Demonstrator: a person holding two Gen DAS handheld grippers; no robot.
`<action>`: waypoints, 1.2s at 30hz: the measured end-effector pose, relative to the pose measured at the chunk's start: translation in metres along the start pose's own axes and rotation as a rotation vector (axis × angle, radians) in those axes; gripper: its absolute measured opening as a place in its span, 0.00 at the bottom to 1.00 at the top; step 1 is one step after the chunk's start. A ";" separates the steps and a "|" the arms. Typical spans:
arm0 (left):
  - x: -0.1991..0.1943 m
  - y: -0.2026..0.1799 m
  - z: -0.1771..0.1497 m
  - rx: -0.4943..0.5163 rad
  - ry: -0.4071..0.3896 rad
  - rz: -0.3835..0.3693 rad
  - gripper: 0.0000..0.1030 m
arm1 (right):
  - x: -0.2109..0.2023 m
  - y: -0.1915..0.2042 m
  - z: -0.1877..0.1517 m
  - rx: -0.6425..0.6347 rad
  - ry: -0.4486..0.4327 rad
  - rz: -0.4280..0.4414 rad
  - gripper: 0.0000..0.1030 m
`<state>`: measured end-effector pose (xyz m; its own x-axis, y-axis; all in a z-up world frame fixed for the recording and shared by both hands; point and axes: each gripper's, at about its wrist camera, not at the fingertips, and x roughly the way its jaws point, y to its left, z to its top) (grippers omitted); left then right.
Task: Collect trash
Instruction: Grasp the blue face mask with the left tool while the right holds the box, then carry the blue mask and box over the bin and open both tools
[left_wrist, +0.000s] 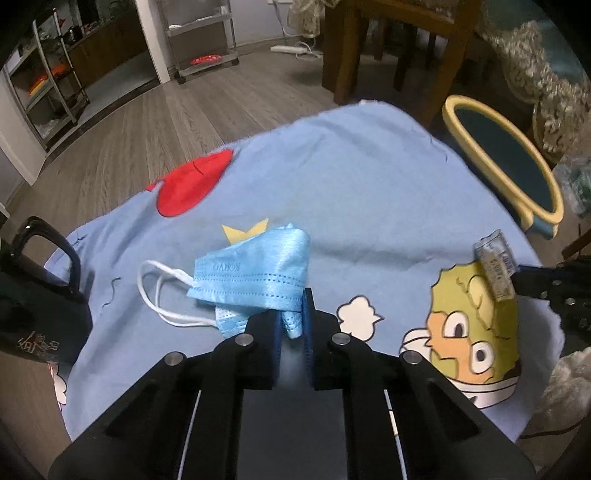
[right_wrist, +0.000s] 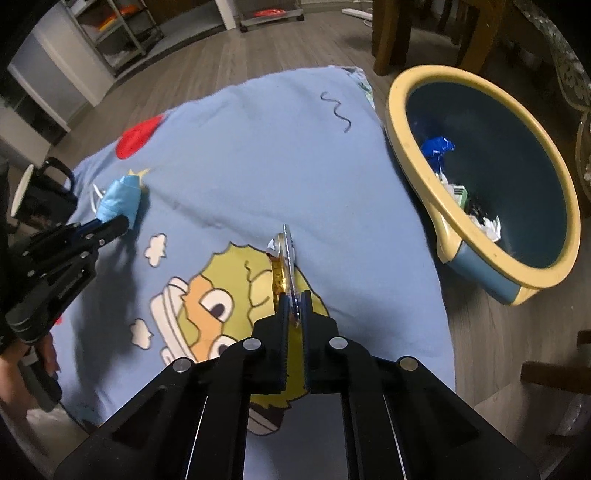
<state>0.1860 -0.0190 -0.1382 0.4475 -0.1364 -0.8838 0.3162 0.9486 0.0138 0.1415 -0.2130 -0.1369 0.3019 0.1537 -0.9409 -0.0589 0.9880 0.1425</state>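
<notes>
closest to me, my left gripper (left_wrist: 294, 314) has its jaws pinched nearly together on the bottom corner of a blue face mask (left_wrist: 255, 273), with only the folded fabric between the pads; the rest of the mask and its white ear loops (left_wrist: 162, 295) lie slack on the blue cartoon blanket (left_wrist: 351, 206). my right gripper (right_wrist: 294, 306) is just as tightly closed, its jaws clamping a thin foil wrapper (right_wrist: 282, 258) edge-on, so the wrapper stands up out of the tips over the yellow cartoon face (right_wrist: 229, 288) printed on the cloth

both pieces of trash are gripped, so i judge the step in hand is lifting them and carrying them to the basin. to do it well i would lift straight up first, slowly on the left, since the grip is only on a corner and the hanging loops could drag or snag on the blanket. i would keep both jaws squeezed throughout

further left a black mug (right_wrist: 40, 195) stands at the blanket's edge, near the mask, so i would steer the left hand away from it. far right, on the wooden floor just beside the blanket, sits the yellow-rimmed blue basin (right_wrist: 413, 147), already holding crumpled wrappers (right_wrist: 437, 147); i would release only once well over its rim
</notes>
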 end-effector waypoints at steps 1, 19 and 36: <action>-0.004 0.002 0.001 -0.009 -0.011 -0.007 0.09 | -0.001 0.001 0.002 0.000 -0.006 0.002 0.07; -0.117 -0.044 0.034 0.092 -0.215 -0.084 0.09 | -0.106 -0.007 0.037 -0.031 -0.219 0.107 0.07; -0.109 -0.180 0.092 0.282 -0.225 -0.235 0.09 | -0.127 -0.187 0.058 0.285 -0.296 0.018 0.07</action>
<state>0.1572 -0.2016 -0.0010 0.4977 -0.4276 -0.7546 0.6333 0.7736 -0.0207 0.1691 -0.4161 -0.0267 0.5663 0.1271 -0.8144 0.1869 0.9425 0.2771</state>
